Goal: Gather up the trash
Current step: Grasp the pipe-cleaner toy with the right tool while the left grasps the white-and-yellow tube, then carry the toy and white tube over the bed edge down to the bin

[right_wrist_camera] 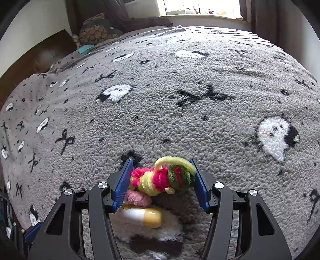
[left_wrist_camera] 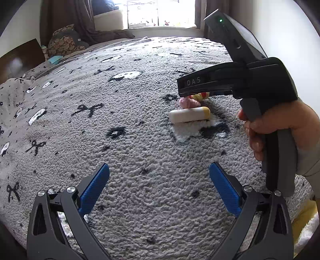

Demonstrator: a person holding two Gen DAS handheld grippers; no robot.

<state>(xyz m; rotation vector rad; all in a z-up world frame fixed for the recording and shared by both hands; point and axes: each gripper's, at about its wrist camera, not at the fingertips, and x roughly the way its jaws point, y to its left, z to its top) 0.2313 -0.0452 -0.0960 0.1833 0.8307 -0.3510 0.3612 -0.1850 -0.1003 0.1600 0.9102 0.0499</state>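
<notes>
A fuzzy red, yellow and green coiled pipe-cleaner piece sits between the blue pads of my right gripper, which is shut on it just above the grey blanket. A small pink fluffy lump and a white and yellow capsule-shaped tube lie on the blanket below it. In the left wrist view the tube and pink lump lie under the right gripper's black body. My left gripper is open and empty, nearer the bed's front.
The bed's grey fleece blanket has black bows and white ghost shapes. Pillows and a dark headboard are at the far left. A window with brown curtains is behind the bed. A yellow thing shows at the bed's right edge.
</notes>
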